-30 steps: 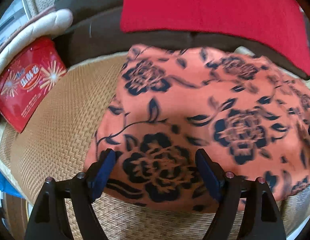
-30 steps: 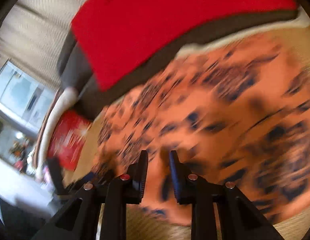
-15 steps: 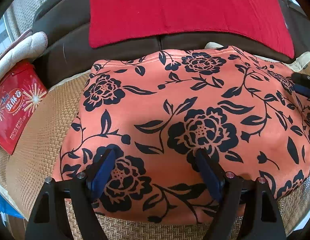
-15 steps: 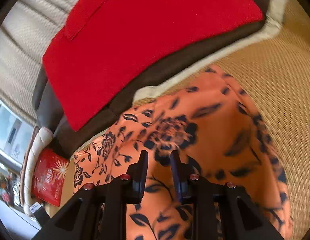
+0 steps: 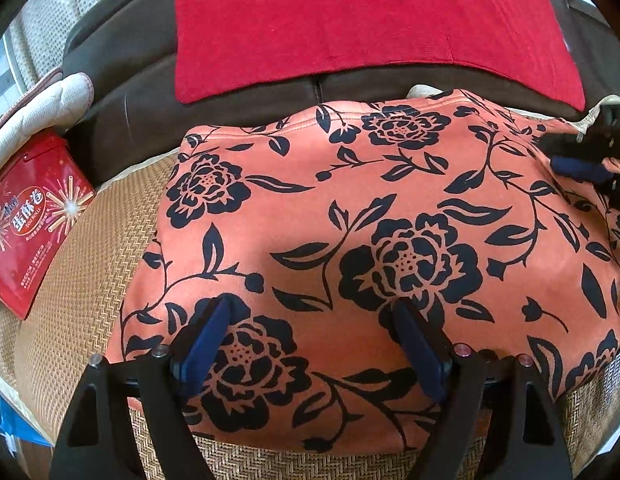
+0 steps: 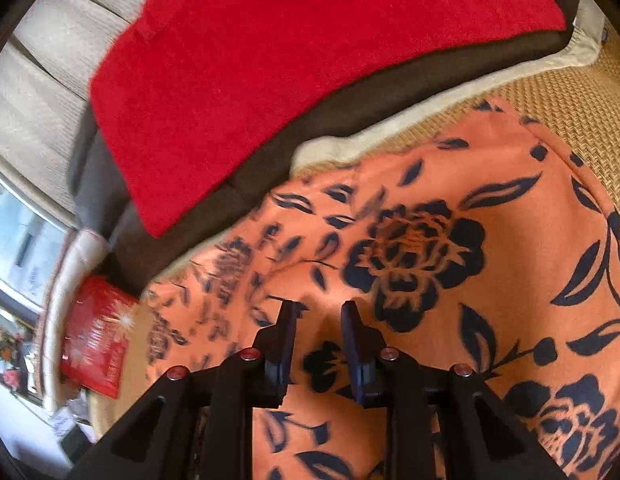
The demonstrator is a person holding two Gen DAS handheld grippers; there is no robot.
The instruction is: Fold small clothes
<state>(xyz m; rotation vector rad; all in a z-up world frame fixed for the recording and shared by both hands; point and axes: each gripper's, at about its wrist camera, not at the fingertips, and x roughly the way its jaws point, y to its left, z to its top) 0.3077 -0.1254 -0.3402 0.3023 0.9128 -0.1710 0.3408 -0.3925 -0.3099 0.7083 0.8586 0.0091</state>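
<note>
An orange garment with a black flower print (image 5: 369, 216) lies spread flat on a woven straw mat (image 5: 82, 264). It also fills the lower right wrist view (image 6: 449, 280). My left gripper (image 5: 310, 316) is open, its blue-padded fingers wide apart just above the garment's near edge, holding nothing. My right gripper (image 6: 318, 312) hovers over the cloth with its jaws a narrow gap apart, and no cloth shows between them. The right gripper also shows in the left wrist view (image 5: 581, 164) at the garment's far right corner.
A red cloth (image 5: 361, 20) drapes over the brown sofa back (image 5: 122, 80) behind the mat. A red snack box (image 5: 34, 216) lies at the mat's left edge, also in the right wrist view (image 6: 94, 344). A white cushion (image 5: 42, 104) sits above it.
The right gripper has swung across the garment and its jaws have parted slightly. The left view has steadied over the now flat garment, with the jaws still wide.
</note>
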